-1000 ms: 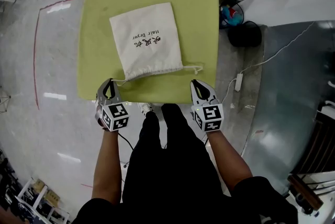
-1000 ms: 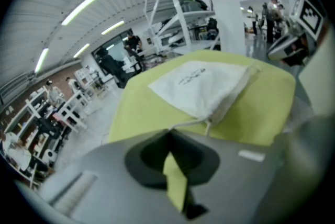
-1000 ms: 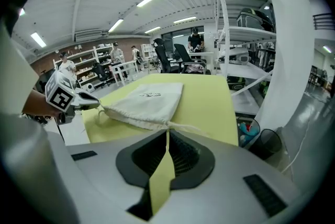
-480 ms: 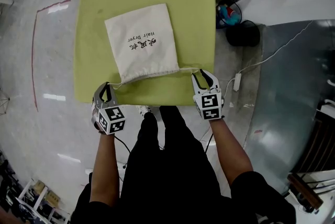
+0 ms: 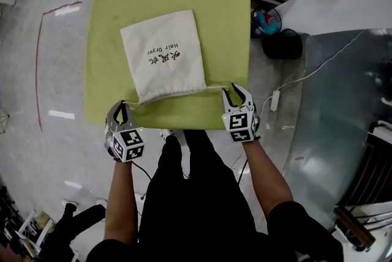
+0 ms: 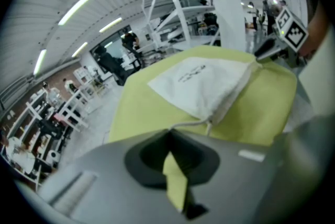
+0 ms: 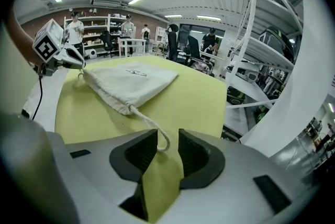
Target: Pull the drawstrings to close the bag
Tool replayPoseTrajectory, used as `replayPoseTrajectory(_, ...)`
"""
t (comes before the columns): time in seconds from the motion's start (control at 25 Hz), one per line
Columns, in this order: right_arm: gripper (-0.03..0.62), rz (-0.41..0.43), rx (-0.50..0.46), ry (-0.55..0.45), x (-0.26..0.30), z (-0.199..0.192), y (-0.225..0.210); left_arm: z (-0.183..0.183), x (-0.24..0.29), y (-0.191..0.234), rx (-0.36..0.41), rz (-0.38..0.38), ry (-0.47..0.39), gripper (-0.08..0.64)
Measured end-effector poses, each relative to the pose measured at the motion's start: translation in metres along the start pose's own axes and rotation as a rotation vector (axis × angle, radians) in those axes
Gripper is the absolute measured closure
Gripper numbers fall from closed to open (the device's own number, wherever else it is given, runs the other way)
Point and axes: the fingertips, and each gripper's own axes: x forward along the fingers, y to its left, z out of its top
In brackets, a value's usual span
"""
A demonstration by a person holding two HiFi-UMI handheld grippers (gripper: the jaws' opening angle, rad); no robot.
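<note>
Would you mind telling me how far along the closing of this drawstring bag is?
Done: the left gripper is shut on the left drawstring, which runs to the bag. In hand: the right drawstring loops between the open jaws of the right gripper, not gripped. Left: clamp it and pull both outward; the mouth looks nearly full width.

Left claw (image 5: 122, 104) tight, right claw (image 5: 235, 91) wide.

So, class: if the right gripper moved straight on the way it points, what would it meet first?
The drawstring loop lying between the right gripper's open jaws; beyond it, probably the bag's gathered mouth.
</note>
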Motion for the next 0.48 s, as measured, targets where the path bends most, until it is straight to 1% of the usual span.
replayPoseTrajectory(0.36, 0.477, 0.054, -0.015, 0.009, 0.009, 0.004, 0.000, 0.003, 0.000, 0.004, 0.007, 0.017, 0.005, 0.551)
replayPoseTrajectory(0.48, 0.477, 0.078, -0.040, 0.016, 0.013, 0.005, 0.000, 0.003, -0.001, 0.004, 0.008, 0.025, 0.008, 0.551)
